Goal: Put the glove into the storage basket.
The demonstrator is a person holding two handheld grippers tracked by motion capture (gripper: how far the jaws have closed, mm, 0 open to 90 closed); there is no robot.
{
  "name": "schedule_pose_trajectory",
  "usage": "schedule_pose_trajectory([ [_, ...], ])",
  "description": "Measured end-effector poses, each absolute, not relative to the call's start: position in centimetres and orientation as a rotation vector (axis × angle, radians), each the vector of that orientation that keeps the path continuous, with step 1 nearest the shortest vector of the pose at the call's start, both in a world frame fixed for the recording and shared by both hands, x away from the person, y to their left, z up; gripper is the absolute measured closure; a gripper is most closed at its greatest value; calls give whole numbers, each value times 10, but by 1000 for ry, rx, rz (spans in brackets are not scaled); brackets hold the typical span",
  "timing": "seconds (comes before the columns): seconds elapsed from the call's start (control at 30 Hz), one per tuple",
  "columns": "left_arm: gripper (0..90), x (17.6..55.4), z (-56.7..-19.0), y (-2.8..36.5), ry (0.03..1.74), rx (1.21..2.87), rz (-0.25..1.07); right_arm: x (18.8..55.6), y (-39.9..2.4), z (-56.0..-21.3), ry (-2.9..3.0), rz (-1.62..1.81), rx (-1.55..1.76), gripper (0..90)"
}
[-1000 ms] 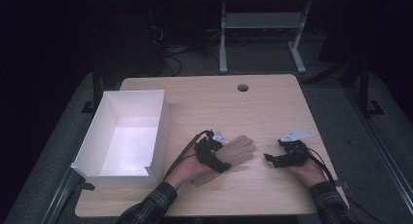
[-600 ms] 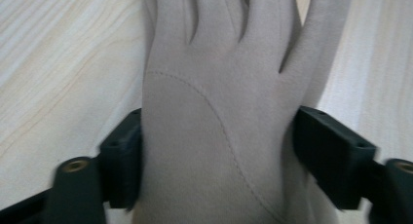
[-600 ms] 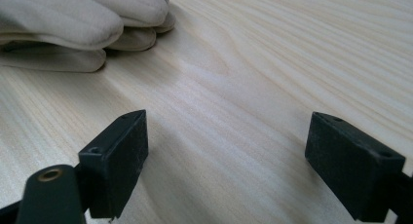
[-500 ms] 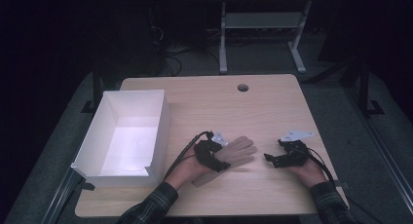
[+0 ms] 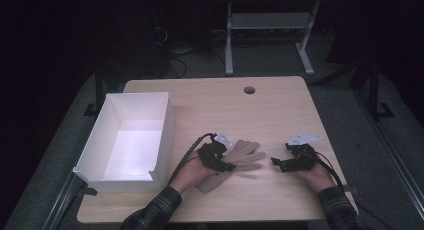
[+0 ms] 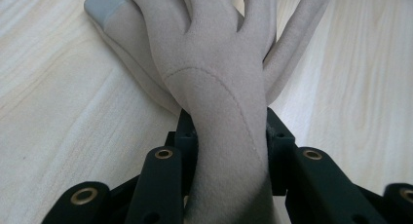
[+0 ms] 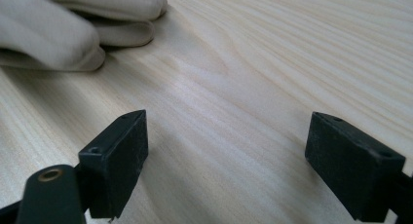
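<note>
The beige glove (image 6: 214,87) is laid flat on the table (image 5: 210,105), pinched at its cuff by the left gripper (image 6: 226,136), whose jaws have just been closing. The right gripper (image 7: 226,160) is held spread, nothing between its jaws.

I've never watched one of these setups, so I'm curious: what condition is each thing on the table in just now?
Beige fabric glove: lying flat on the table, fingers spread, cuff between the left jaws.
Left gripper: jaws have just been closing and now press the glove's cuff on both sides.
Right gripper: jaws wide open, nothing between them, low over the wood.
White open-topped cardboard box: upright, empty.
Light wooden table: level, bearing everything.
</note>
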State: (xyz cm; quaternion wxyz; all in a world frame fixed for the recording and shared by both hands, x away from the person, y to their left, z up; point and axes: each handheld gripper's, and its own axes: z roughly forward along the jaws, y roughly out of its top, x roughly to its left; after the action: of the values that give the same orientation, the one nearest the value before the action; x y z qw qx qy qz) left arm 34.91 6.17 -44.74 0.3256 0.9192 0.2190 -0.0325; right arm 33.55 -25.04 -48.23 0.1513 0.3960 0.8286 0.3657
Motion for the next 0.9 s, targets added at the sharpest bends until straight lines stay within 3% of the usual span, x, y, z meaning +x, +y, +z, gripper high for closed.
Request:
schedule_pose_trajectory([
  [0.9, 669, 352, -346, 79, 642, 2300, -51, 336, -250, -482, 2373, 1053, 1145, 152],
])
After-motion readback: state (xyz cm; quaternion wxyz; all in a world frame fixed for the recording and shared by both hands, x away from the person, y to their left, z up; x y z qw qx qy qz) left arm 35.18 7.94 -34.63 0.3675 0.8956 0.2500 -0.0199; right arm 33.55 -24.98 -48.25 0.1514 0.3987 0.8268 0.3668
